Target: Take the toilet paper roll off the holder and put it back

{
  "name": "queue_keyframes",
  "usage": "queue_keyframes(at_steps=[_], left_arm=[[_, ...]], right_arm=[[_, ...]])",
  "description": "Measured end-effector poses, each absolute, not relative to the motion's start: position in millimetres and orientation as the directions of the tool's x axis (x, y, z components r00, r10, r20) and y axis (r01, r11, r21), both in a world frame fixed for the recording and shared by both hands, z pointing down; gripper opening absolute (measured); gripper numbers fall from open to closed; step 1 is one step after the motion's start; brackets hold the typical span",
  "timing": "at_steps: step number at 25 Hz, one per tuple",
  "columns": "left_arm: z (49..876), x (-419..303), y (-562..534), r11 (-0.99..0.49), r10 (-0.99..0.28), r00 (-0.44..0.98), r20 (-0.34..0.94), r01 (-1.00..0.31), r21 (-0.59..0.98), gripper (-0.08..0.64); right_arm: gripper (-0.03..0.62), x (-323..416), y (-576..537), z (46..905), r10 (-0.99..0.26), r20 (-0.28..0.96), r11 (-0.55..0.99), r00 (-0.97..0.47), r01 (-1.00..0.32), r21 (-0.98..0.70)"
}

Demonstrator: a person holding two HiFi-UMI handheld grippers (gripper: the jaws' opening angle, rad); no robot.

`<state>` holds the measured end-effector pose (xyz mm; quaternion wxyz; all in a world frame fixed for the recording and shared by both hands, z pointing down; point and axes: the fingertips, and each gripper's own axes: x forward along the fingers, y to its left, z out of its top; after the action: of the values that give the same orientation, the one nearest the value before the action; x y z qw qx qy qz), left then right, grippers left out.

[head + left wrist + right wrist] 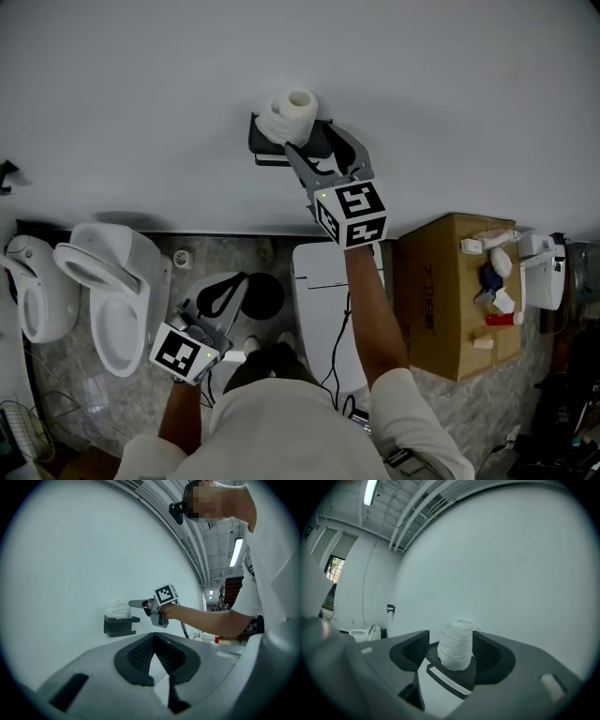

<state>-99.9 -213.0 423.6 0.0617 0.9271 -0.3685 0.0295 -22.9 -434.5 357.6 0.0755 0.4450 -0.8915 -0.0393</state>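
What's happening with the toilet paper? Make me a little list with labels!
place: a washroom, seen from above
toilet paper roll: standing upright on the black holder fixed to the white wall
right gripper: open, one jaw on each side of the roll, apparently not squeezing it yet
left gripper: shut, nothing in it, held low, away from the roll
also there: a white toilet on the floor at the left, a cardboard box at the right with small things on top
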Motion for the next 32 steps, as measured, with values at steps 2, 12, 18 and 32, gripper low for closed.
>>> queue_keyframes(at_steps=[2,12,18,32], left_arm=[[427.6,-100.8,-220.1,-0.725,-0.675,0.730,0.112,-0.683,0.085,0.002],[430.5,-93.2,-252.6,-0.726,-0.675,0.733,0.078,-0.680,0.107,0.002],[436.4,-99.5,-259.6,-0.715,-0.683,0.725,0.085,-0.688,0.124,0.002],[438.8,-109.7,-253.4,-0.710,-0.690,0.717,0.099,-0.697,0.101,0.002]], right_arm=[[0.289,-24.7,-446.5,361.5,-0.800,0.111,0.600,-0.590,-0.788,0.135],[0.328,-32.3,-487.1,378.7,-0.803,0.154,0.595,-0.576,-0.788,0.159],[0.313,-42.6,-506.6,384.0,-0.812,0.171,0.583,-0.558,-0.792,0.182],[0.270,-32.9,-486.7,360.9,-0.827,0.142,0.562,-0.544,-0.804,0.195]])
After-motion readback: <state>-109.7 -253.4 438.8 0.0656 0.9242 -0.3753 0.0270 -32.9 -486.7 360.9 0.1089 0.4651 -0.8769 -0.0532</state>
